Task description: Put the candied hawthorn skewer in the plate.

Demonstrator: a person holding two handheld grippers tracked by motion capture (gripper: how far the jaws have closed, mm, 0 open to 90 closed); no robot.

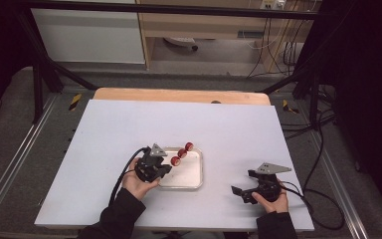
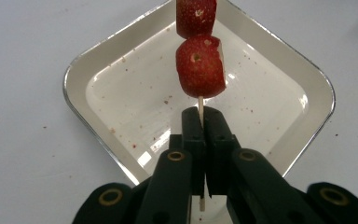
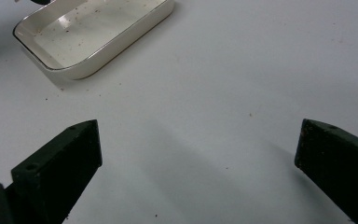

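Right now the left gripper has its jaws pressed together on a thin wooden stick, pinching it near its bare end. The stick runs straight out from the jaws, away from the hand, and red strawberry pieces are stuck on it a little way past the pinch. In the high view three red pieces sit in a row on the stick, slanting up and to the right over the far left corner of the white tray. The fruit hangs above the tray, not lying in it. The tray sits on the white counter and has only little red specks inside. The right gripper rests low over the counter, well to the right of the tray, with its jaws spread wide and nothing between them. So the left hand is the one at the stick, and any pull on the fruit would probably have to go along the stick's length, away from the pinch.
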